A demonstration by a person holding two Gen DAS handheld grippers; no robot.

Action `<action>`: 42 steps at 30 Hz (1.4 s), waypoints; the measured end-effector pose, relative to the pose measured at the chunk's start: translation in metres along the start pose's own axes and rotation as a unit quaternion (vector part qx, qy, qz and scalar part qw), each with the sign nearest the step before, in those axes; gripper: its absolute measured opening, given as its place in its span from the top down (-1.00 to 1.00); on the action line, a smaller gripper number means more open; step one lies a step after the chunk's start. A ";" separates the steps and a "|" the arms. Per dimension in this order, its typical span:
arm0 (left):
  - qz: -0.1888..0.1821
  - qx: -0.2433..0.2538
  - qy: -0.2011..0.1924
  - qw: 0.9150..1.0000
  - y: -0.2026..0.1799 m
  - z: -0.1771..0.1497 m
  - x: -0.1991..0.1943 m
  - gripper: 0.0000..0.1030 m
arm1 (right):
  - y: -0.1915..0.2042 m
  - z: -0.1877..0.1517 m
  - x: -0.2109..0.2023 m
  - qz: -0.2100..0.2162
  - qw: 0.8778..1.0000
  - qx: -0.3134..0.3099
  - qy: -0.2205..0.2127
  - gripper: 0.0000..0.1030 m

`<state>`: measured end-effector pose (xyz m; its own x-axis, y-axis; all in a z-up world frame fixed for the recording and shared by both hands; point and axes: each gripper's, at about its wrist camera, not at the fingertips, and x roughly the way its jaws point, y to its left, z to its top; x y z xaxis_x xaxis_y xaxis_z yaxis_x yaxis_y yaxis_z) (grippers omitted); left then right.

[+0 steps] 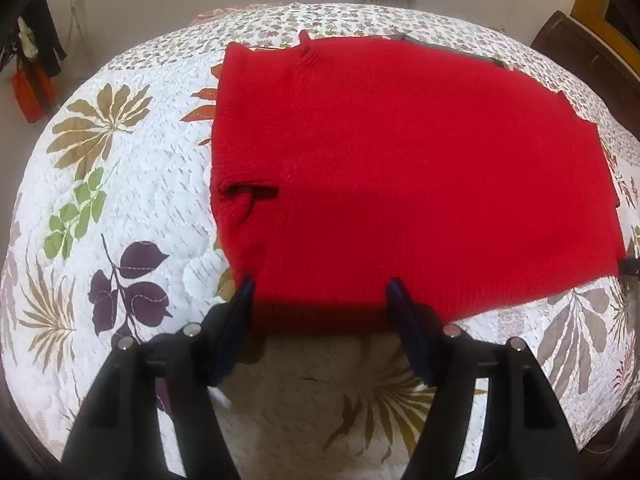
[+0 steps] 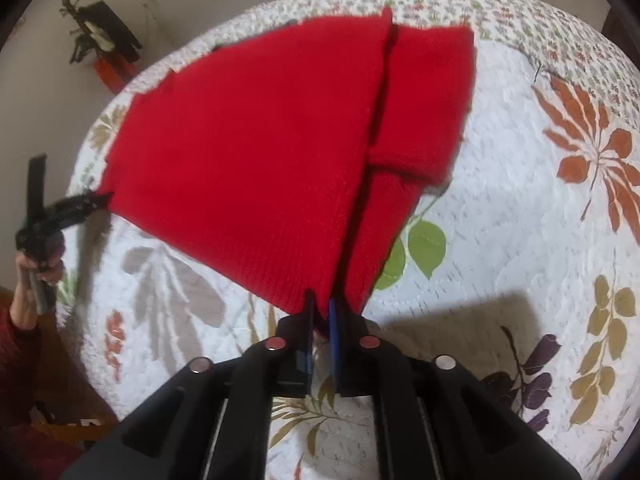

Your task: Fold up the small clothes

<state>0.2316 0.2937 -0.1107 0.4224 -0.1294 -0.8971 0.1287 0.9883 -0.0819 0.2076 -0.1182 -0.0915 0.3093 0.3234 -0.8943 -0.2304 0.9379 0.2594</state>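
A red knit sweater (image 1: 400, 160) lies spread on the floral quilt (image 1: 132, 168), one sleeve folded over its body. My left gripper (image 1: 320, 292) is open, and the near hem sits between its two dark fingers (image 1: 244, 296). In the right wrist view my right gripper (image 2: 320, 312) is shut on a corner of the red sweater (image 2: 248, 152), which hangs raised above the quilt (image 2: 520, 220) with a folded layer beside it. The left gripper (image 2: 80, 206), held by a hand, shows at the sweater's far left corner. The right gripper's tip (image 1: 630, 266) meets the sweater's right corner.
The quilted bed stretches wide on all sides of the sweater. A dark wooden bed frame (image 1: 580, 52) runs along the right. Clothes hang on a stand (image 1: 36, 52) by the wall at left. A person's red sleeve (image 2: 24, 360) is at the lower left.
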 end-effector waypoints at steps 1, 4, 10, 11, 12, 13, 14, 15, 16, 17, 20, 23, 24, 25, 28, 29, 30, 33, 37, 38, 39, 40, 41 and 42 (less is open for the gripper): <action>-0.005 -0.004 -0.001 1.000 0.001 0.003 -0.006 -0.29 | 0.000 0.002 -0.008 0.001 1.000 -0.001 -0.007 0.69; -0.017 -0.017 -0.031 0.999 0.002 0.016 -0.029 -0.31 | 0.001 0.019 -0.031 -0.014 0.999 -0.011 -0.043 0.68; -0.050 -0.030 -0.036 0.998 -0.013 0.066 -0.022 -0.34 | -0.004 0.094 -0.019 -0.039 0.998 -0.004 -0.051 0.65; -0.049 -0.031 -0.032 0.998 -0.015 0.070 -0.016 -0.33 | -0.005 0.104 -0.011 -0.048 0.998 0.000 -0.044 0.56; -0.046 -0.030 -0.028 0.998 -0.018 0.076 -0.008 -0.33 | -0.008 0.110 -0.003 -0.054 0.998 0.004 -0.039 0.52; -0.044 -0.030 -0.026 0.998 -0.020 0.079 -0.002 -0.33 | -0.011 0.116 0.005 -0.060 0.998 0.010 -0.033 0.52; -0.043 -0.028 -0.021 0.998 -0.021 0.080 0.004 -0.33 | -0.017 0.121 0.014 -0.054 0.998 0.021 -0.028 0.55; -0.042 -0.028 -0.015 0.999 -0.021 0.081 0.010 -0.33 | -0.020 0.123 0.017 -0.044 0.998 0.028 -0.027 0.67; -0.037 -0.027 -0.009 0.999 -0.020 0.083 0.018 -0.33 | -0.024 0.123 0.021 -0.029 0.999 0.035 -0.024 0.73; -0.033 -0.027 -0.005 0.999 -0.018 0.083 0.024 -0.33 | -0.025 0.125 0.025 -0.021 0.999 0.040 -0.023 0.78; -0.027 -0.028 0.004 0.999 -0.013 0.085 0.038 -0.33 | -0.022 0.123 0.027 -0.030 0.999 0.023 -0.028 0.89; -0.032 -0.028 0.002 0.999 -0.010 0.086 0.040 -0.33 | -0.019 0.123 0.014 -0.035 0.998 0.019 -0.054 0.91; -0.032 -0.026 0.003 0.999 -0.010 0.086 0.040 -0.33 | -0.020 0.123 0.011 -0.037 0.998 0.022 -0.056 0.91; -0.032 -0.025 0.003 0.999 -0.010 0.085 0.039 -0.33 | -0.023 0.123 0.009 -0.038 0.997 0.029 -0.055 0.91; -0.029 -0.023 0.004 0.999 -0.010 0.083 0.041 -0.34 | -0.030 0.122 0.018 -0.050 0.997 0.037 -0.035 0.91; -0.028 -0.022 0.003 0.999 -0.010 0.082 0.042 -0.34 | -0.031 0.121 0.027 -0.054 0.997 0.038 -0.026 0.91; -0.026 -0.021 0.001 0.999 -0.010 0.082 0.043 -0.34 | -0.031 0.120 0.031 -0.056 0.997 0.039 -0.024 0.91; -0.019 -0.014 -0.004 1.000 -0.012 0.078 0.043 -0.34 | -0.032 0.117 0.038 -0.062 0.997 0.040 -0.026 0.91; -0.012 -0.012 -0.005 1.000 -0.015 0.077 0.044 -0.35 | -0.029 0.120 0.035 -0.058 0.997 0.040 -0.030 0.79; -0.010 -0.014 -0.004 1.000 -0.016 0.077 0.043 -0.35 | -0.029 0.118 0.026 -0.054 0.997 0.044 -0.036 0.63; -0.007 -0.019 -0.002 1.000 -0.018 0.078 0.041 -0.35 | -0.027 0.116 0.020 -0.055 0.997 0.044 -0.041 0.54; -0.006 -0.022 0.000 1.000 -0.021 0.078 0.039 -0.35 | -0.025 0.114 0.013 -0.060 0.996 0.042 -0.046 0.53; -0.009 -0.026 0.001 1.000 -0.021 0.078 0.034 -0.35 | -0.022 0.110 0.004 -0.067 0.996 0.037 -0.051 0.44; -0.016 -0.031 -0.002 0.999 -0.020 0.078 0.029 -0.35 | -0.021 0.106 -0.006 -0.072 0.995 0.038 -0.052 0.28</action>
<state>0.3108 0.2640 -0.1009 0.4220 -0.1604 -0.8923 0.0869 0.9869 -0.1363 0.3089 -0.1267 -0.0533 0.4293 0.1923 -0.8825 -0.1079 0.9810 0.1613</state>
